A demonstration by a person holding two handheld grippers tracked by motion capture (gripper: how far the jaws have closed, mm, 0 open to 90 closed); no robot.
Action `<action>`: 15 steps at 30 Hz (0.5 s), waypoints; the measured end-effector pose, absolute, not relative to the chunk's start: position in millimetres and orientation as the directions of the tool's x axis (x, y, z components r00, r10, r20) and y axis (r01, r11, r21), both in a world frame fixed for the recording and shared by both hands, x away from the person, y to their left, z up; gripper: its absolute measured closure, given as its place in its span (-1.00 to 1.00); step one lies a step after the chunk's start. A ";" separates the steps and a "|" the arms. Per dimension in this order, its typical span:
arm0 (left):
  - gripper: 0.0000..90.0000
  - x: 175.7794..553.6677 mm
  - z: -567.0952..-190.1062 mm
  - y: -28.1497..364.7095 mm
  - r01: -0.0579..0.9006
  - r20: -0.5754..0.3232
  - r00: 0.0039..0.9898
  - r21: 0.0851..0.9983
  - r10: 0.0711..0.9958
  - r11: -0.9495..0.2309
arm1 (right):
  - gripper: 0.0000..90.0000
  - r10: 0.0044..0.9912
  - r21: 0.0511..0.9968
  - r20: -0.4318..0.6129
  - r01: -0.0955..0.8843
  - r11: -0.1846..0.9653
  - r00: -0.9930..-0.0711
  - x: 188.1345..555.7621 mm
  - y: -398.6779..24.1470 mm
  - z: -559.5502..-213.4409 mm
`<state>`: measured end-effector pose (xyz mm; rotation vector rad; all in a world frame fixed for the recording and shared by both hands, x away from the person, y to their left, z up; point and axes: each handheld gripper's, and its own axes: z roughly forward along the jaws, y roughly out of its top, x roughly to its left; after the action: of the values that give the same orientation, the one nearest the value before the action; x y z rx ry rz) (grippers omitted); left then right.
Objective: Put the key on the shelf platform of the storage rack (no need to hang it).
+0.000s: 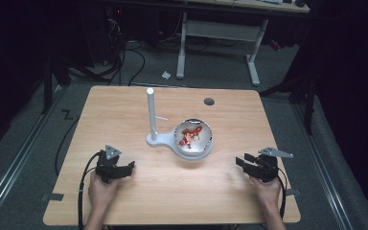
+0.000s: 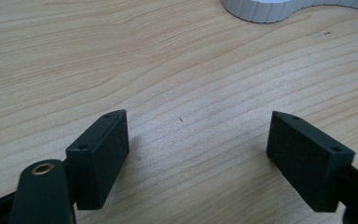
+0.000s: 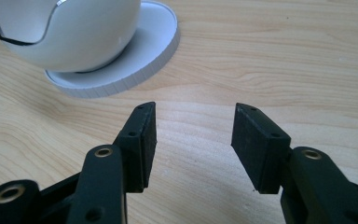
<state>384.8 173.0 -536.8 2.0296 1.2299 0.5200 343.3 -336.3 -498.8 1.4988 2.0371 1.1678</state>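
My left tool (image 1: pixel 130 166) gapes wide over the bare table (image 1: pixel 124 120); my right tool (image 1: pixel 240 161) stands narrower, empty, near the white bowl (image 1: pixel 193 139).

Right gripper over the table, bowl ahead
The right gripper (image 3: pixel 193 140) holds its two black jaws apart with nothing between them, only bare wooden table (image 3: pixel 284 60) under them. A white bowl (image 3: pixel 70 32) sits on a round white base (image 3: pixel 142 53) at the upper left, apart from the jaws
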 end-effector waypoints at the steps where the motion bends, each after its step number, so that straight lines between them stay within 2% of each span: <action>1: -0.52 384.7 -536.8 173.0 0.603 -0.017 0.469 0.736 0.883 -0.307 | 0.11 0.910 0.776 0.184 0.624 0.098 -0.372 343.6 -335.4 -500.7; 8: -0.52 384.7 -536.8 173.0 0.603 -0.017 0.469 0.736 0.883 -0.306 | 0.08 0.919 0.763 0.160 0.636 0.118 -0.361 347.3 -330.9 -512.7; 15: -0.52 384.7 -536.8 173.0 0.603 -0.017 0.469 0.736 0.883 -0.306 | 0.02 0.932 0.746 0.074 0.640 0.184 -0.354 350.4 -321.9 -521.1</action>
<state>384.7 173.0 -536.8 2.0292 1.2301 0.5199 350.4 -321.9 -521.1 1.4779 2.0678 0.9939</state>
